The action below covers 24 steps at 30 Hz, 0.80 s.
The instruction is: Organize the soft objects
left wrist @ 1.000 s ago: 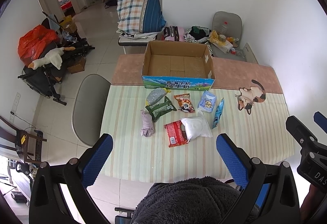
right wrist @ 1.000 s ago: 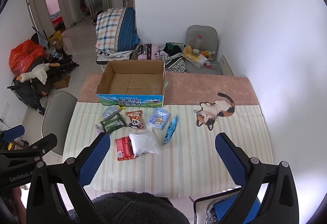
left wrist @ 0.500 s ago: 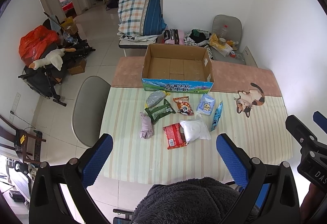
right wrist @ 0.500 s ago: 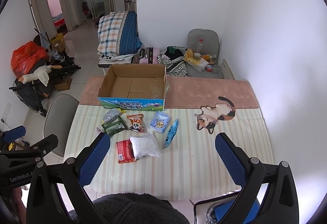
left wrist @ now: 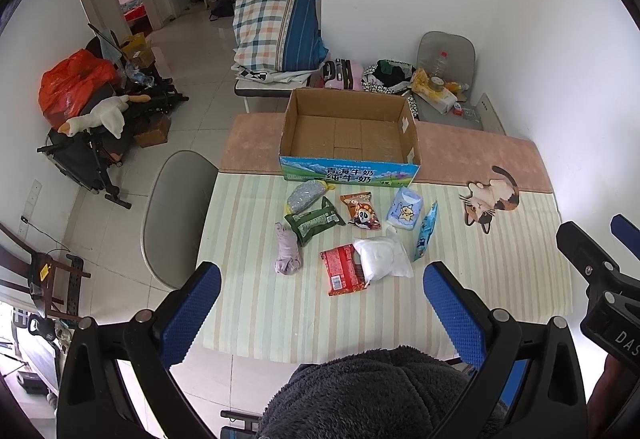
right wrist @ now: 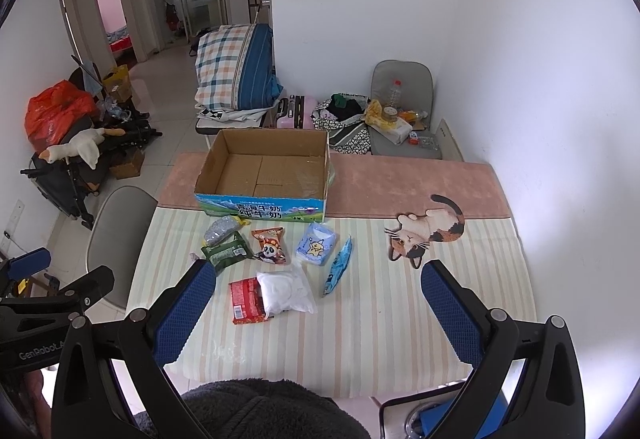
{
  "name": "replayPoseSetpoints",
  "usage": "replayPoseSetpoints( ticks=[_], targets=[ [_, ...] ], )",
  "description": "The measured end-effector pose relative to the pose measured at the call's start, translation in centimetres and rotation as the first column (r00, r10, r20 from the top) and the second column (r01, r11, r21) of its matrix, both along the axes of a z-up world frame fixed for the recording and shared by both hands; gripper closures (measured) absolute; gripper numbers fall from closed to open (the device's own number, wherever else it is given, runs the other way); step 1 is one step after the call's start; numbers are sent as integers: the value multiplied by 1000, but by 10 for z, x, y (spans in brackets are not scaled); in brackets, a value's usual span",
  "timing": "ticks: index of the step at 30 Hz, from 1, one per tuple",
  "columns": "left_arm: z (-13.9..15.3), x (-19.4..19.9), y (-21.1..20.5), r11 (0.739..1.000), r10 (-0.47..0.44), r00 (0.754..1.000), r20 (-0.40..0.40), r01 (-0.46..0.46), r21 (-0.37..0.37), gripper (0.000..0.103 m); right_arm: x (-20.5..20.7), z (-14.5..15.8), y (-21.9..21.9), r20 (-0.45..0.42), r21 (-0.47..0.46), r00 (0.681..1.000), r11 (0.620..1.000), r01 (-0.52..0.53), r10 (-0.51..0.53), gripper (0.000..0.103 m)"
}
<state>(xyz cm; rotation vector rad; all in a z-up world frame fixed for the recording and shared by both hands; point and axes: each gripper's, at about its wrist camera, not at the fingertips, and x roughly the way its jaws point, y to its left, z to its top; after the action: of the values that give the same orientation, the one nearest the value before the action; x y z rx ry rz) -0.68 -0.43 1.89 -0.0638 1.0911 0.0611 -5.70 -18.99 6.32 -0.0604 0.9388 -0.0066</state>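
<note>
Both tongs hang above the near edge of the desk [left wrist: 256, 319], spread wide and holding nothing: left tongs [left wrist: 322, 313], right tongs [right wrist: 318, 317].

Landmark: the cardboard box [left wrist: 350, 137] at the far side of the desk. It is open-topped, upright and shows only its bare floor.

All 8 soft items lie between the box and the tongs, well ahead of both. Just in front of the box: grey pouch [left wrist: 306, 195], green pack [left wrist: 314, 221], panda snack [left wrist: 362, 215], tissue pack [left wrist: 405, 213], blue sachet [left wrist: 425, 233]. Farther from the box: lilac cloth roll [left wrist: 287, 254], red packet [left wrist: 342, 273], and white bag [left wrist: 382, 259], which overlaps the red packet.

Judgement:
1. Nearest targets are the red packet and white bag.
2. The red packet's long axis runs toward the box.
3. The cloth roll suits the left tongs; the blue sachet suits the right tongs.
</note>
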Motion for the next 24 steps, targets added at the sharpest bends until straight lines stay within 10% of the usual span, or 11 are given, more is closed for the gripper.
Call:
replayPoseSetpoints(
  ticks=[24],
  targets=[
    [-16, 29, 14, 1000, 19, 1000, 7, -19, 15, 0, 33, -23, 0, -17, 30, 1000, 999, 16, -16, 0]
  ],
)
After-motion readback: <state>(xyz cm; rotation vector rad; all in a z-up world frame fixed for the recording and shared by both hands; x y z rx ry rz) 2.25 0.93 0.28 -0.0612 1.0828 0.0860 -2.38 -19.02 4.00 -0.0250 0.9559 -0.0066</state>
